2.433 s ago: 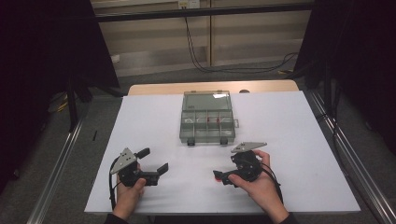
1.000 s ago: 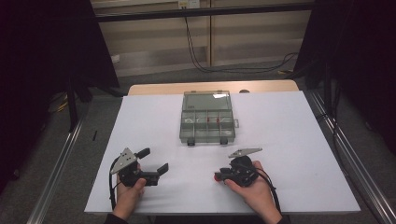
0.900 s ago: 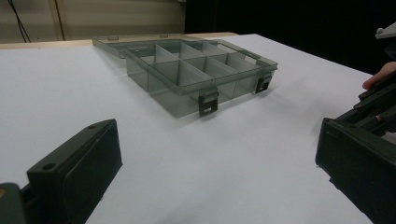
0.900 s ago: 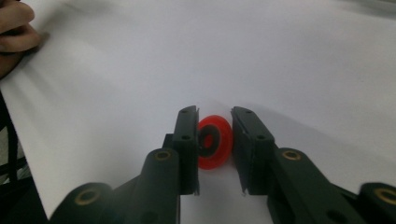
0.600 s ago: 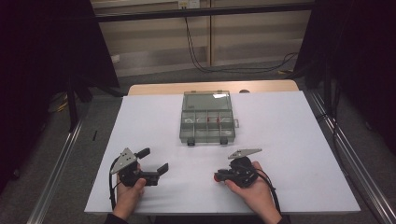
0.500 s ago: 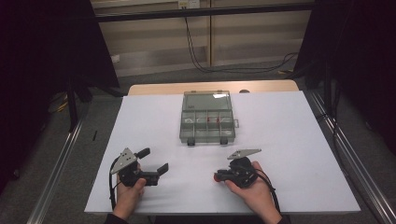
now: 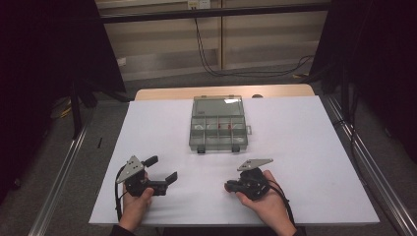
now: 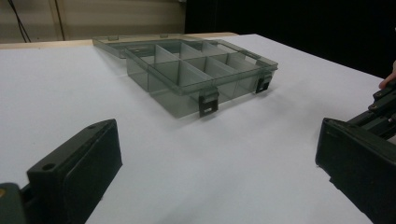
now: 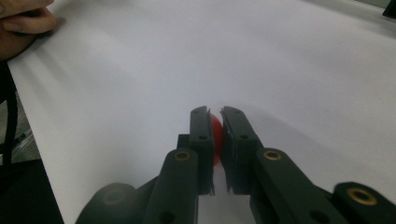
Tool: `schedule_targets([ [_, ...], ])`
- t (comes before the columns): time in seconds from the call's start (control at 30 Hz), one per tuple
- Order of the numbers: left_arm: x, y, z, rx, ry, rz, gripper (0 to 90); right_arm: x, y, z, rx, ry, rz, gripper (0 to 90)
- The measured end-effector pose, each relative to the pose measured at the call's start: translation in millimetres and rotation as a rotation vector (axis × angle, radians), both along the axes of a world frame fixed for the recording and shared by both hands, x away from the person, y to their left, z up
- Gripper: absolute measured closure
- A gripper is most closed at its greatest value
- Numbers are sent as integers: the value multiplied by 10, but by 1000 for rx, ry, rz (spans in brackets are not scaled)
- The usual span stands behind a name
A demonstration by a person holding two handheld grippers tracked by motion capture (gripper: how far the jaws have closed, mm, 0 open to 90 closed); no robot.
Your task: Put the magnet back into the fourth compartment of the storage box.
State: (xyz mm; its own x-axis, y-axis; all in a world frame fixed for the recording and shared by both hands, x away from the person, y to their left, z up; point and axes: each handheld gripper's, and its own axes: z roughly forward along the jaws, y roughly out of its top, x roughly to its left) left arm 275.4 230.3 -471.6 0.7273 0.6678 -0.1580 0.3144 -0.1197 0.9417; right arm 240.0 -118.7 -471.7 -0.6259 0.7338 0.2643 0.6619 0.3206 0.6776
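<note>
Change in my right gripper [image 7: 231, 187]: since 2.4 s ago it has drawn a little back toward me and turned so its grey plate tips up; over the last half second it has hardly shifted.
Change in my left gripper [image 7: 163, 171]: none that I can see; it sits where it was in every earlier picture.
Right jaws: nearly closed, pinching a small red piece [image 9: 215, 135] between the pads, low over the sheet. I cannot tell what the piece is.
Left jaws: spread wide with nothing between them, facing the box; in its own view each jaw stands at one edge, with my right gripper's black body [image 8: 364, 154] at the far right.
Compartment box [image 7: 218, 125]: clear grey, lid folded back flat away from me, two latches on its near wall. It lies beyond both grippers, well apart from them, unmoved. Small red bits show in its middle row in the high view.
Surface: a white sheet [image 7: 305, 142] covering the table, with a strip of bare wood [image 7: 162, 93] at the far edge.
Room: dark curtains left and right, a pale wall behind with black cables [image 7: 216, 59] hanging down, metal rails [image 7: 64, 172] along both sides of the table.
</note>
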Motion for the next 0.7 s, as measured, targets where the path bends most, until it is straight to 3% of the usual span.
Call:
schedule_targets([
  [0.27, 1, 1, 0, -1, -1, -1, 2, 4, -22, 21, 5, -38, -12, 836],
  [0.7, -2, -1, 0, -1, -1, 2, 2, 22, -82, 54, 20, -45, -30, 836],
])
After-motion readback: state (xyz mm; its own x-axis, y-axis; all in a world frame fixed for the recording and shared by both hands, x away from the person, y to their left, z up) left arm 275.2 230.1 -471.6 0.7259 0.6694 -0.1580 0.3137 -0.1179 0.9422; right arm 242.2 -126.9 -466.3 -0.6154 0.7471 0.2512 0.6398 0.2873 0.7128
